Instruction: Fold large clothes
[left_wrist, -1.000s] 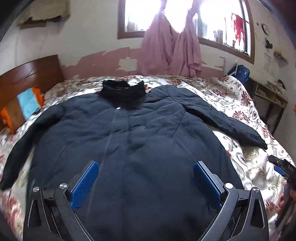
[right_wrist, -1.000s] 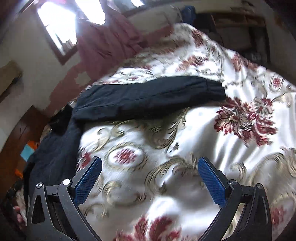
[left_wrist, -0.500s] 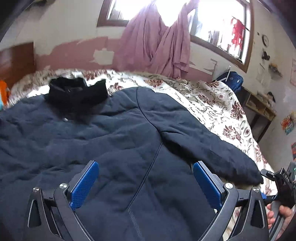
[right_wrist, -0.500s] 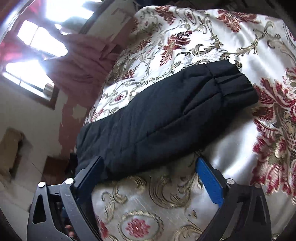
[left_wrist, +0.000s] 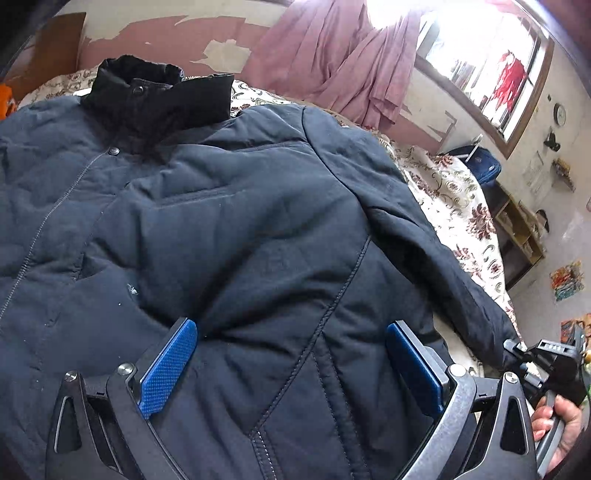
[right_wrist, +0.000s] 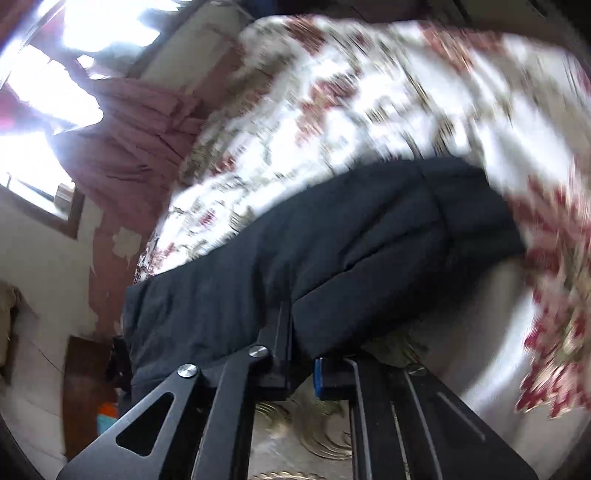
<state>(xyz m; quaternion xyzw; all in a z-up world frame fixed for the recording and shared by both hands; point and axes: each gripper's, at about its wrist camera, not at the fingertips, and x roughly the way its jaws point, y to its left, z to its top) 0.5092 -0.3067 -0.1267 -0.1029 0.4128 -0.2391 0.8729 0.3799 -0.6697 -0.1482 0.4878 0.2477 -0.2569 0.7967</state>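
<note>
Peeling pink-and-cream wall and a bright window fill the background, with a mauve curtain (left_wrist: 332, 55) hanging bunched at the sill. Below it, the bed (left_wrist: 454, 199) wears a glossy cream cover printed with dark red flowers and gold scrolls. Spread flat across it lies the dark navy padded jacket (left_wrist: 229, 221), quilted and matte, stitched seams running down the front, black collar (left_wrist: 155, 99) standing up at the far end. Its lower hem is cut off by the frame edge, and its far side too.

Over the jacket's body the left gripper (left_wrist: 291, 365) hangs with blue textured pads spread wide, nothing pinched between them. At the right edge a hand (left_wrist: 557, 424) grips the other tool's handle, only partly in frame.

From the right wrist camera everything is motion-blurred; the floral print smears into streaks. The jacket sleeve (right_wrist: 332, 251) lies out across the cover, cuff end to the right. The right gripper (right_wrist: 295, 332) has just snapped closed and now pinches the sleeve's near edge, fabric bulging either side of the black fingers.
</note>
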